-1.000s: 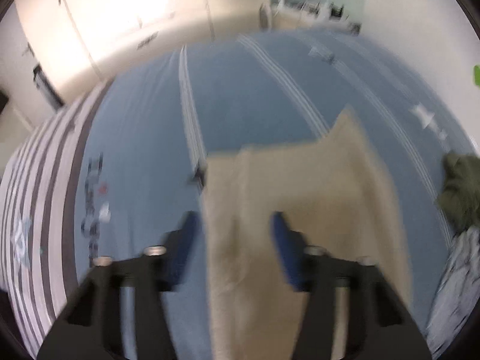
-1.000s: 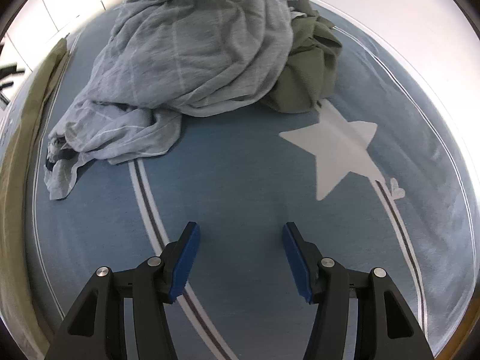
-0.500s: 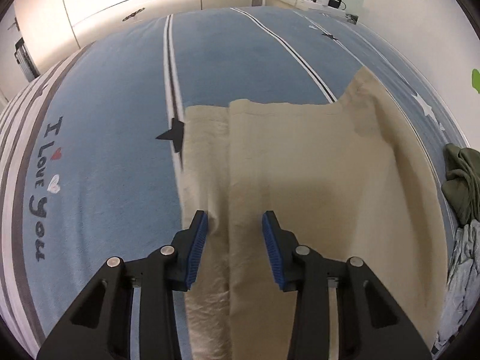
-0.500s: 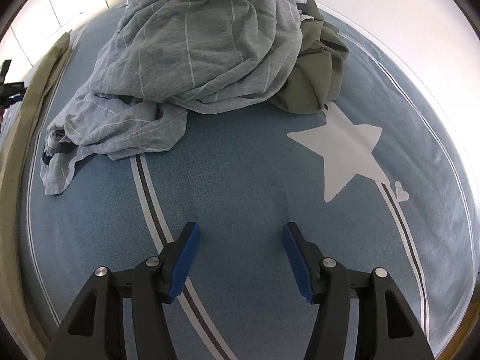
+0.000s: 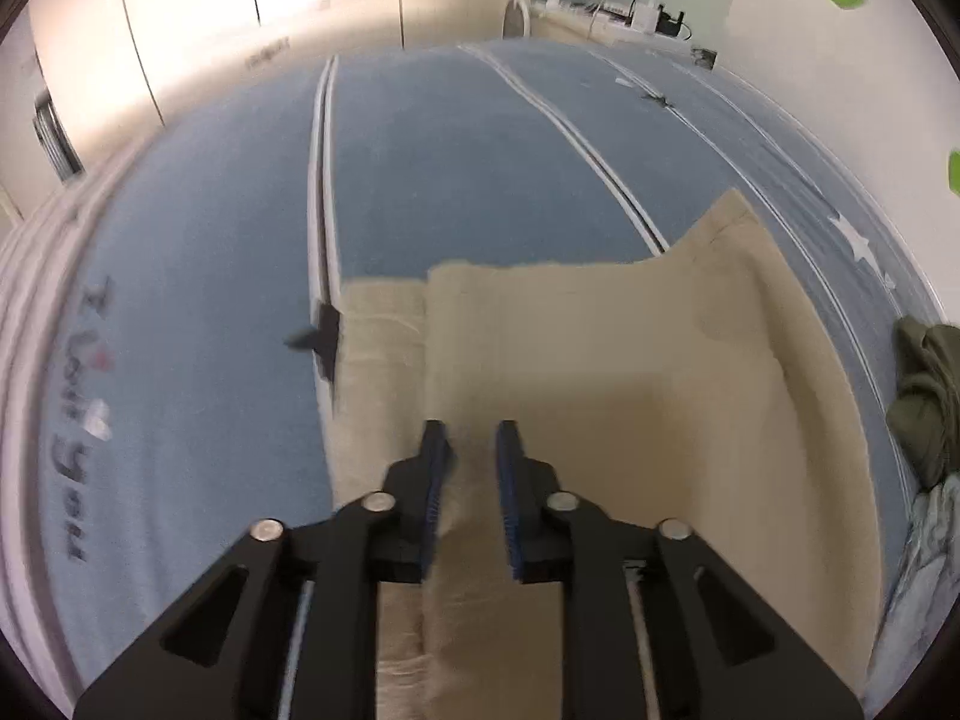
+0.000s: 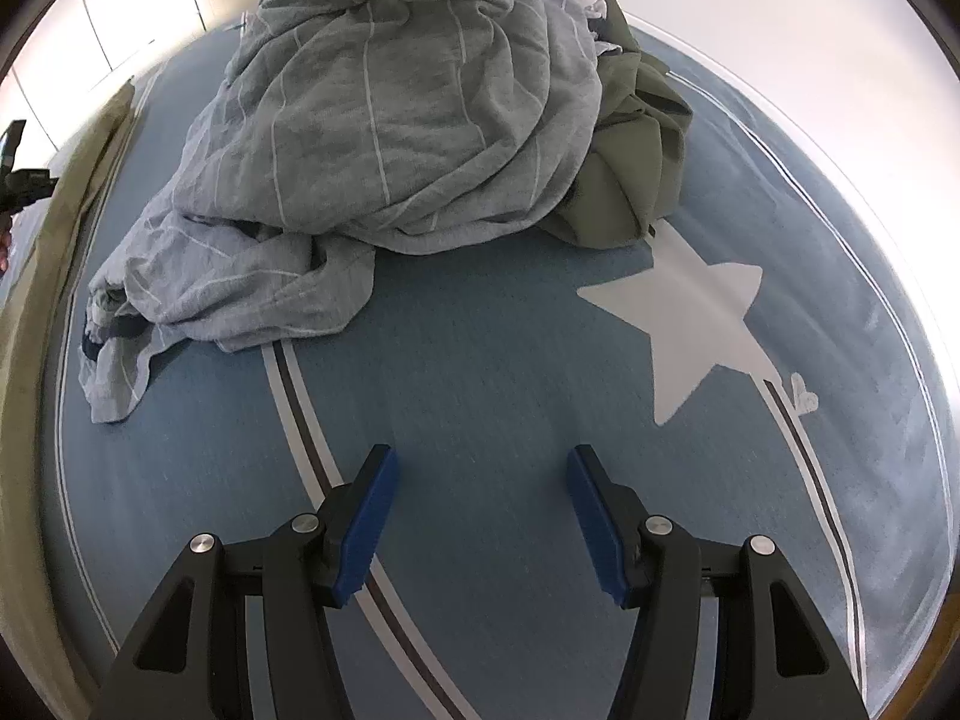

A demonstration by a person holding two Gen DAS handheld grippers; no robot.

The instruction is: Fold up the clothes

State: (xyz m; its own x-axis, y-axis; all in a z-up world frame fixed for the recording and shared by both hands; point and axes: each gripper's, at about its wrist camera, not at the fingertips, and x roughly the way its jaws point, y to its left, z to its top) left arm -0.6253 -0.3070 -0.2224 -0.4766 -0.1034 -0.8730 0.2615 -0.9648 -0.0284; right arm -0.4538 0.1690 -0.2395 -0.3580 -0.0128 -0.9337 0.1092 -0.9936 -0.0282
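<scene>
My left gripper (image 5: 467,468) points down at the beige garment (image 5: 600,396), which lies spread flat on the blue bedspread (image 5: 450,180). A raised fold of the beige cloth runs up between the two blue pads (image 5: 433,480). The jaws have just been closing and stand narrow, but I can't tell whether the pads press the cloth yet; the view is blurred. The garment's left edge sits just left of the left finger, and most of the fabric spreads right and far from the fingers.

My right gripper (image 6: 480,516) hangs over bare bedspread with its fingers well apart and nothing between them. Far from it lies a crumpled grey striped garment (image 6: 390,108) heaped against an olive green garment (image 6: 636,156). The beige garment shows as a strip along the left edge of the right wrist view.

Writing: "I Love you" (image 5: 78,420) is printed on the bedspread at left in the left wrist view, blurred but readable. A white star (image 6: 690,324) is printed near the right gripper.

Versus the earlier frames: the left gripper was wide open straddling the garment's left edge, and now it is lower, further right on the cloth, and much narrower. The right gripper's opening looks unchanged, and the clothes heap appears nearer and more central.
</scene>
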